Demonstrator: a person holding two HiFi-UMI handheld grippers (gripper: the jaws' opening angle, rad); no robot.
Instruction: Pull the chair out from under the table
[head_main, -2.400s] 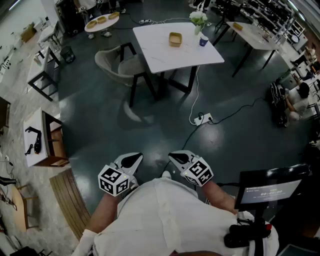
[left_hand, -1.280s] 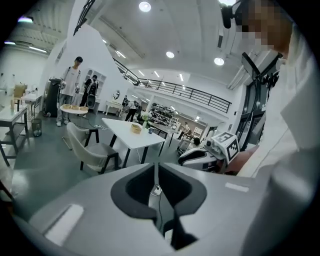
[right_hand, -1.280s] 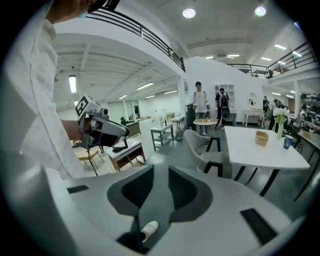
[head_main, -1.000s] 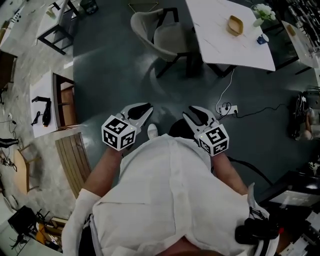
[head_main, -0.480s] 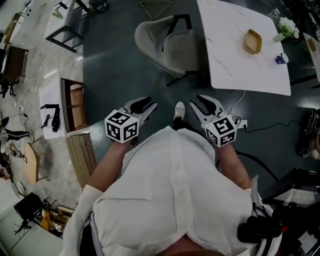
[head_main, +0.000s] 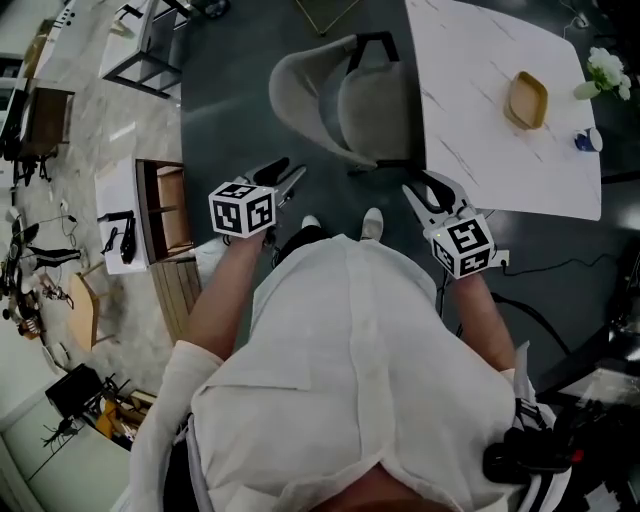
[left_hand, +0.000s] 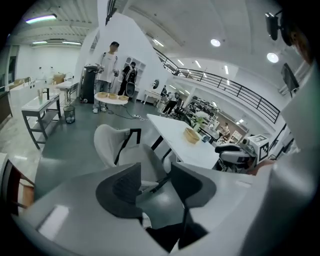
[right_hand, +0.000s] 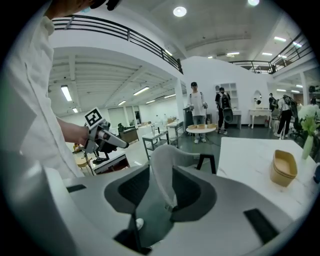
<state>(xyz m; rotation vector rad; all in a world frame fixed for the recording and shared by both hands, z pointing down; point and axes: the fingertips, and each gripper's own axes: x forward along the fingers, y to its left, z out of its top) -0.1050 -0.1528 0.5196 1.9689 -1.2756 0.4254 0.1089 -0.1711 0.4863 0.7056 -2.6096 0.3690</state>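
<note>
The chair sits half-tucked under the worktop, back towards the person. Left tongs, jaws just opened, and right tongs both gape empty, short of it. A lopsided grab could slew it against the worktop, I'd guess, jolting the empty-looking bowl and the flower vase.

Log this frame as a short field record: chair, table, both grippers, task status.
chair: pale shell, black frame, tucked in at the table's edge
table: white top, wooden bowl on it
left gripper: jaws open, have just been opening, nothing between them, short of the chair
right gripper: jaws open, pointed at the chair back, not gripping
task status: chair not yet gripped or pulled
</note>
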